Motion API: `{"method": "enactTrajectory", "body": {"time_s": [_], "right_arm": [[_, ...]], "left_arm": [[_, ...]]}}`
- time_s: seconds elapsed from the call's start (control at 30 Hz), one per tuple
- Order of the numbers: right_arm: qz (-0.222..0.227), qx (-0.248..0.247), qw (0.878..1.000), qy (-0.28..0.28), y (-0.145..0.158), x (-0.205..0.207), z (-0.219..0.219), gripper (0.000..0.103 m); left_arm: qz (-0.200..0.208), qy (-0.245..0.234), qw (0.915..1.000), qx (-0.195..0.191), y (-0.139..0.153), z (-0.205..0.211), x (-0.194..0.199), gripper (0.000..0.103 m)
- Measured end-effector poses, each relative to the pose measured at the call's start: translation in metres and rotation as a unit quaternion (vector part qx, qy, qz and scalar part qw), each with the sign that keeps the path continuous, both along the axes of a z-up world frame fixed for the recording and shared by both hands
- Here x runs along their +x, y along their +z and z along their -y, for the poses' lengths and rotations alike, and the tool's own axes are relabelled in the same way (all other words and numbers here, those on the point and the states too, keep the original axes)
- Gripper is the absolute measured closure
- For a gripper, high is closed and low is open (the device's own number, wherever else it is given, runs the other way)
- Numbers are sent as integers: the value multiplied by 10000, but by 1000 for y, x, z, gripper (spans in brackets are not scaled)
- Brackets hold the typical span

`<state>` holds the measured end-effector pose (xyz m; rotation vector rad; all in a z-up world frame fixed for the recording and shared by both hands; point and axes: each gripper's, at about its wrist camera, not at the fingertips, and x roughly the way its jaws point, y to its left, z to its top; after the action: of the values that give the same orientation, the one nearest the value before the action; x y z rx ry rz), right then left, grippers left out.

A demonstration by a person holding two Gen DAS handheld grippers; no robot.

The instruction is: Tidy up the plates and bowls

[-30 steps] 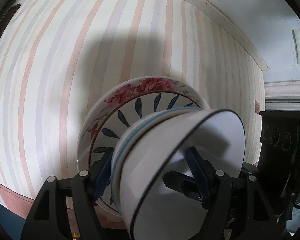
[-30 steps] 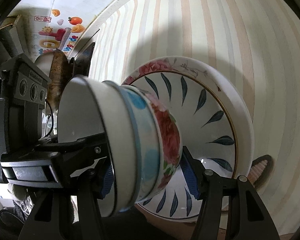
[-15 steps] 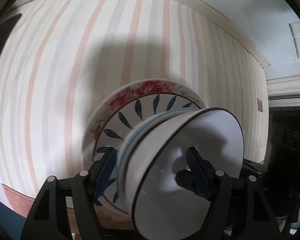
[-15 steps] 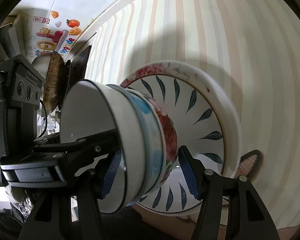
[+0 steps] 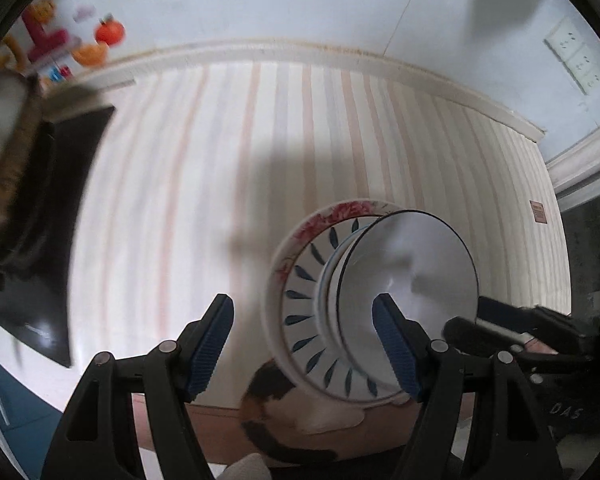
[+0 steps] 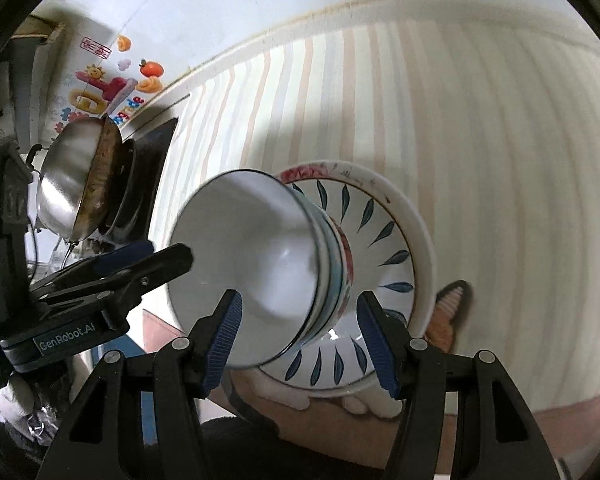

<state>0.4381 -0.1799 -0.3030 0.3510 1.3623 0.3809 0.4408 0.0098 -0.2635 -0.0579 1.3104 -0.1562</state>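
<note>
Bowls (image 6: 260,272) nested atop 2 stacked plates (image 6: 396,240).

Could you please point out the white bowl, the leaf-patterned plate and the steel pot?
white bowl (image 6: 260,272): right wrist view, inner wall.
leaf-patterned plate (image 6: 384,240): right wrist view, painted face.
steel pot (image 6: 64,184): right wrist view, shiny side.

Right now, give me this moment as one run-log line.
stage: stacking done | bowl stack: on leaf-pattern plate | left gripper: open, empty | right gripper: open, empty

Nested bowls (image 6: 260,272) upright on leaf-patterned plate (image 6: 384,240), atop floral plate (image 5: 340,213)
</note>
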Motion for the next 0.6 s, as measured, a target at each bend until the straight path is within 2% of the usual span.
{"method": "enactTrajectory", "body": {"time_s": [0.1,0.13,0.17,0.27,0.4,0.6], "right_arm": [[315,-209,9992,-164,31,-18,-9,30],[385,-244,9987,-214,39,-24,-10,23],[462,-279,9982,-267,47,-30,-12,21],[735,-534,9950,-407,74,-50,-19,12],[1219,-943,9860,-637,109,-76,-18,9],[1895,-1298,9695,-850,155,-117,-13,5]], "left_arm": [[245,-58,9997,51,19,-5,-15,29],[322,-86,9994,79,25,-6,-21,22],[411,-105,9990,142,31,-8,-26,15],[697,-97,9972,256,51,-13,-43,7],[1108,9,9933,338,77,-19,-63,7],[1566,157,9870,330,112,-21,-105,5]]}}
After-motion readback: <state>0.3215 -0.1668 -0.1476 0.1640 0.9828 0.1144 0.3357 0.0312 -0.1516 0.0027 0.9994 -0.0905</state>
